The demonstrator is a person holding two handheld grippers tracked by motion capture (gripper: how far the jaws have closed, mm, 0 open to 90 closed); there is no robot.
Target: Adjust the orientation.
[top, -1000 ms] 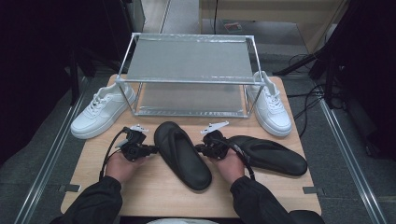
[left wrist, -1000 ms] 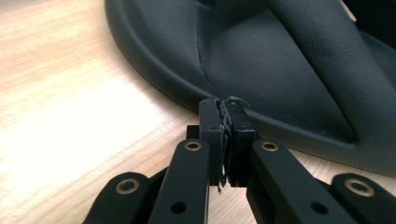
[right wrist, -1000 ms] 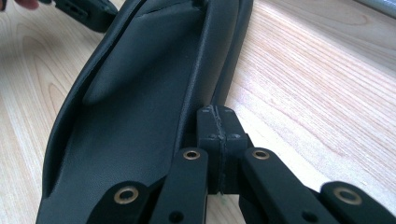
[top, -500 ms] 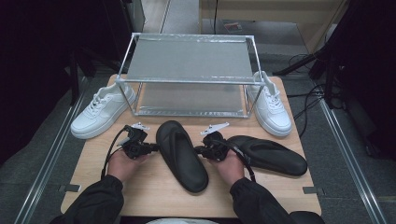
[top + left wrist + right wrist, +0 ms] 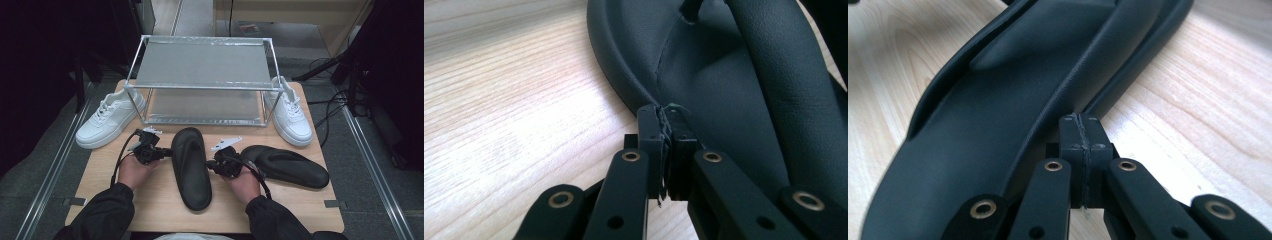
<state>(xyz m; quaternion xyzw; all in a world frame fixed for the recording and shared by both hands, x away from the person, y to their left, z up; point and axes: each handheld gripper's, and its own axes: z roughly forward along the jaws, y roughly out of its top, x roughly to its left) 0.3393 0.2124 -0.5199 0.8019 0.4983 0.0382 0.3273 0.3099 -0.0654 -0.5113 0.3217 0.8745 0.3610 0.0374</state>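
**Pinching a slipper from both sides**

Gripping the black, soft-looking leather flip-flop slipper (image 5: 190, 167), lying lengthwise mid-table: left gripper (image 5: 159, 153) clamped shut on its left rim (image 5: 659, 107), right gripper (image 5: 216, 167) closed against its right rim (image 5: 1083, 117), whether truly biting cannot be told. Likely light and floppy, prone to sagging between two holds; best taken at the firmer sole edge, not the strap. Bare wooden table (image 5: 150, 205) in front for sliding; second black slipper (image 5: 287, 165) near on the right, metal two-tier rack (image 5: 202, 85) and white sneakers (image 5: 107, 120) crowding the far side.
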